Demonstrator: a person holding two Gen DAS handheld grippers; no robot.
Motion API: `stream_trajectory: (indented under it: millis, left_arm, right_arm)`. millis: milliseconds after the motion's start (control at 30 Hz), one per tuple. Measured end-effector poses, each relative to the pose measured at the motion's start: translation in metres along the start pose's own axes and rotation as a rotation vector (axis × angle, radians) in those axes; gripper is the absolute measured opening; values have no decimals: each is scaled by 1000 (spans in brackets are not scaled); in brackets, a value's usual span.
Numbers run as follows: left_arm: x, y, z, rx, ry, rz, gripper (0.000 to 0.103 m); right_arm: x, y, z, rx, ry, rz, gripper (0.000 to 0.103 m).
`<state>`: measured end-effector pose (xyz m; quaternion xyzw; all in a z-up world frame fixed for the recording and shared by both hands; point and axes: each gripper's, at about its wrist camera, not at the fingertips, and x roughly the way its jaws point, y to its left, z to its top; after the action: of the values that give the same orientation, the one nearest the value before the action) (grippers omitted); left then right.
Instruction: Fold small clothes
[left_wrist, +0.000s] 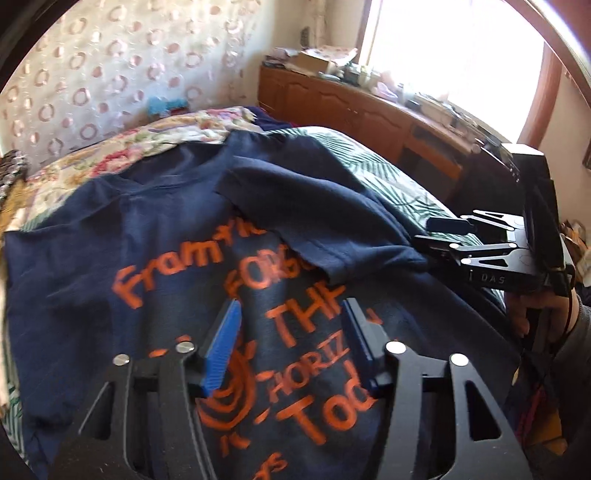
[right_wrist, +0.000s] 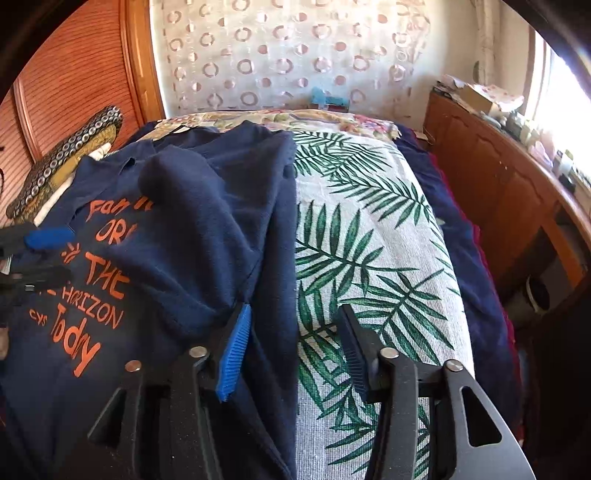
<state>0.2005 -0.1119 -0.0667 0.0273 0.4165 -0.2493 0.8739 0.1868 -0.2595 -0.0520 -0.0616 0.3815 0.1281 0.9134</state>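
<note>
A navy T-shirt (left_wrist: 147, 229) with orange lettering lies spread on the bed. Its right sleeve and side (left_wrist: 314, 206) are folded over onto the chest. My left gripper (left_wrist: 291, 343) is open and empty, hovering over the orange print. My right gripper (right_wrist: 295, 350) is open and empty, above the shirt's folded right edge (right_wrist: 258, 229), its left finger over the cloth and its right finger over the palm-leaf bedcover. The right gripper also shows in the left wrist view (left_wrist: 436, 236), at the shirt's right side. The left gripper's blue fingertips (right_wrist: 48, 238) show at the left edge of the right wrist view.
The bed has a white cover with green palm leaves (right_wrist: 369, 240) and a floral blanket (left_wrist: 147, 140) at its head. A wooden sideboard (left_wrist: 351, 99) with clutter runs under the window on the right. A wooden wardrobe (right_wrist: 74, 81) stands on the left.
</note>
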Motion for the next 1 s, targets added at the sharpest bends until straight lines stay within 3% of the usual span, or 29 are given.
stream_trajectory:
  millis: [233, 367, 467, 700, 1000]
  left_arm:
    - [25, -22, 13, 71, 51, 4, 51]
    - [31, -26, 18, 95, 60, -20, 27]
    - [29, -33, 17, 122, 62, -35, 3]
    - [-20, -45, 18, 151, -12, -19, 3]
    - [-30, -37, 6, 111, -12, -3, 4]
  right_arm:
    - [8, -5, -7, 1, -4, 0, 53]
    - [9, -6, -8, 1, -5, 0, 53]
    - [9, -8, -9, 4, -6, -3, 53]
    - [6, -19, -10, 48, -15, -44, 53]
    - [6, -19, -10, 46, -6, -59, 53]
